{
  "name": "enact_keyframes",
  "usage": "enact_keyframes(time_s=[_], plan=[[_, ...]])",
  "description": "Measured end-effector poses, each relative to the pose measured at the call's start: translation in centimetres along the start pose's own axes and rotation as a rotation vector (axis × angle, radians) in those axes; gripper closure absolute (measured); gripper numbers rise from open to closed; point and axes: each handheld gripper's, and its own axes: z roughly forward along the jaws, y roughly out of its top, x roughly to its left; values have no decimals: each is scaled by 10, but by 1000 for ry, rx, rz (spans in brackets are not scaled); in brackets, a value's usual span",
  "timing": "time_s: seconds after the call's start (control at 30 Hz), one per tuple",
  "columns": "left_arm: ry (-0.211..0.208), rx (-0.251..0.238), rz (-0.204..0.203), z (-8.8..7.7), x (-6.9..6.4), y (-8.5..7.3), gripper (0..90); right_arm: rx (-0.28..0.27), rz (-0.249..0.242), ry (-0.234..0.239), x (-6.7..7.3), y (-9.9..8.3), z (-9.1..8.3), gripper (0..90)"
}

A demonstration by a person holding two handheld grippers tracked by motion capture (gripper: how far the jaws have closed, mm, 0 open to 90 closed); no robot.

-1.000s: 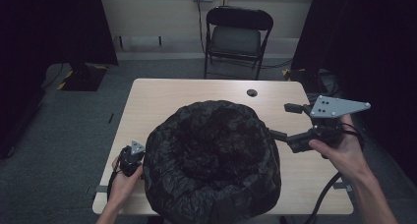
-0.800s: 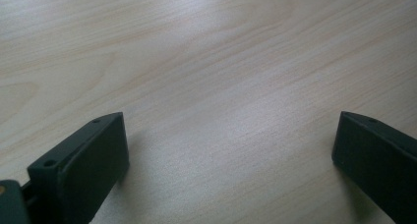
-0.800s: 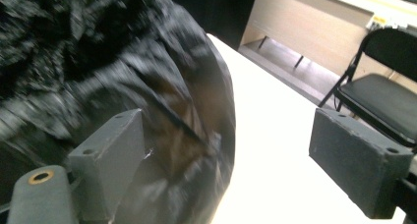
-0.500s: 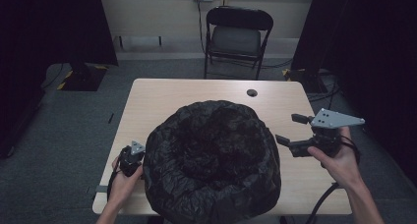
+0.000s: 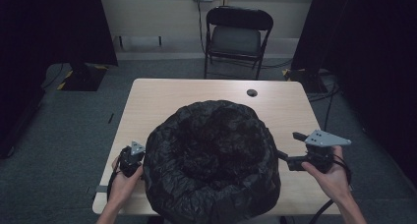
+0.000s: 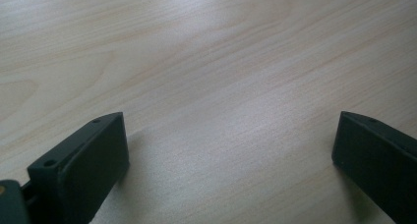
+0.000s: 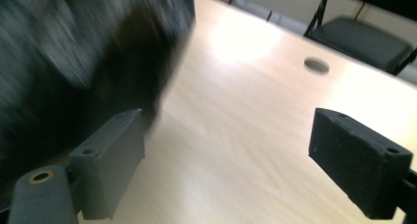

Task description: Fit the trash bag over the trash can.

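The high view looks forward and down from above the person's side, taking in the whole tabletop (image 5: 162, 101), the black crumpled bag (image 5: 211, 160) at its near middle and a folding chair (image 5: 238, 35) beyond the far edge. The left gripper view sits very close above the bare wood (image 6: 206, 62), looking down between its own parted jaws. The right gripper view looks low across the tabletop (image 7: 246, 135) toward the far edge, sharing with the high view the bag (image 7: 74, 62), the round hole (image 7: 316, 65) (image 5: 252, 93) and the chair (image 7: 364, 37).
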Motion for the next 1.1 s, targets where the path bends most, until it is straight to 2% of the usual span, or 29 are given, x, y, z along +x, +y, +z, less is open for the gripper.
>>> enact_keyframes(time_s=[0.2,0.3,0.53,0.73,0.83,1.0,1.1], plan=[[0,2,-2,0,0,0,0,16,55,-53,-7,-22,10,126],[4,2,-6,-2,-2,-1,0,29,106,-65,-10,-35,13,127],[8,1,-10,-3,-4,-2,0,82,166,-101,-11,-62,20,128],[13,1,-14,-3,-5,-3,0,151,214,-140,-12,-81,27,128],[14,0,-22,-3,-6,-3,0,172,235,-174,-16,-88,28,128],[13,5,-14,-4,-6,-3,0,211,281,-235,-27,-102,27,128],[12,4,-17,-4,-7,-3,0,216,324,-246,-34,-108,26,128]])
